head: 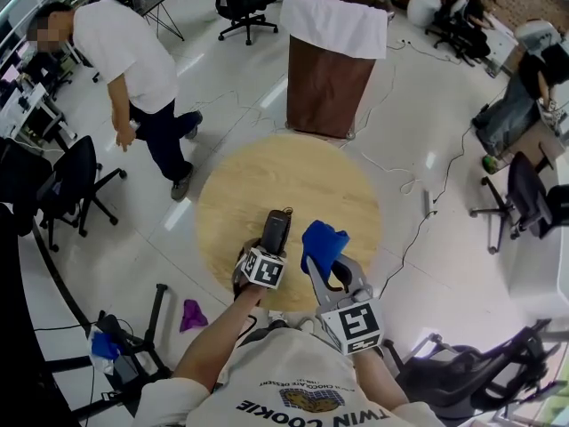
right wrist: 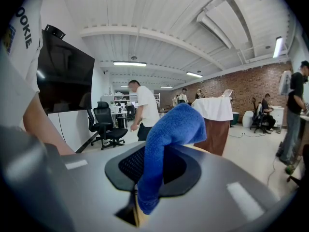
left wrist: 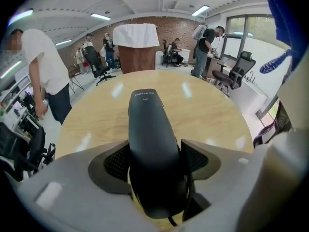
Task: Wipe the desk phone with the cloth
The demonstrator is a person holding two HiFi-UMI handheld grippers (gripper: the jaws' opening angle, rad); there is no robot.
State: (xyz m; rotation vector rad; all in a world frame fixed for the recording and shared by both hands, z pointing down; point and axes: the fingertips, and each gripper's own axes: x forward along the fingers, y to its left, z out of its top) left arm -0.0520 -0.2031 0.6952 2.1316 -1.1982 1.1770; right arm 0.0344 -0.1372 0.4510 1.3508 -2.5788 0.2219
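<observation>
A dark desk phone handset [head: 276, 230] lies on the round wooden table [head: 293, 172], near its front edge. My left gripper [head: 269, 249] straddles the handset's near end. In the left gripper view the handset [left wrist: 148, 139] fills the gap between the jaws, whose pads [left wrist: 116, 162] stand beside its sides without clearly pressing; this gripper [left wrist: 153, 164] is open. My right gripper [head: 325, 267] is just right of it, shut on a blue cloth [head: 322, 243]. The cloth [right wrist: 170, 134] stands up from the right gripper [right wrist: 150, 170] and folds over at the top.
A brown bin with a white liner [head: 331, 60] stands beyond the table. A person in a white shirt [head: 133, 69] bends at the far left. Office chairs [head: 76, 189] ring the room. A purple rag [head: 191, 314] and cables [head: 418, 229] lie on the floor.
</observation>
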